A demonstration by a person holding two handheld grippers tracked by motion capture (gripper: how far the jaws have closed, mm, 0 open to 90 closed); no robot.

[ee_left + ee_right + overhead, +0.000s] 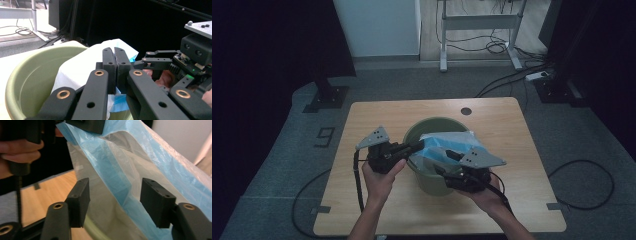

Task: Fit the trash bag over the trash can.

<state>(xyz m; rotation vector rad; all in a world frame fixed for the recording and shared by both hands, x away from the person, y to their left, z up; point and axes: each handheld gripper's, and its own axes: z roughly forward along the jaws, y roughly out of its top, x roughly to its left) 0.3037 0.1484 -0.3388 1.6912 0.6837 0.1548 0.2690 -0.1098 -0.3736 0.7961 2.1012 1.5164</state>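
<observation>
Currently my left gripper (pixel 115 68) has its jaws clamped on the blue-and-white plastic bag (pixel 447 145) sitting in the green bucket (pixel 432 180) on the table (pixel 377 112); my right gripper (pixel 113 200) jaws stand wide, straddling the bag's edge.

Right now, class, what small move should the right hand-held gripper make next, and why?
Probably close the right hand-held gripper on the bag: its jaws stand open with the blue-and-white film between them, while the left hand-held gripper already pinches the bag's edge over the green bucket.
</observation>
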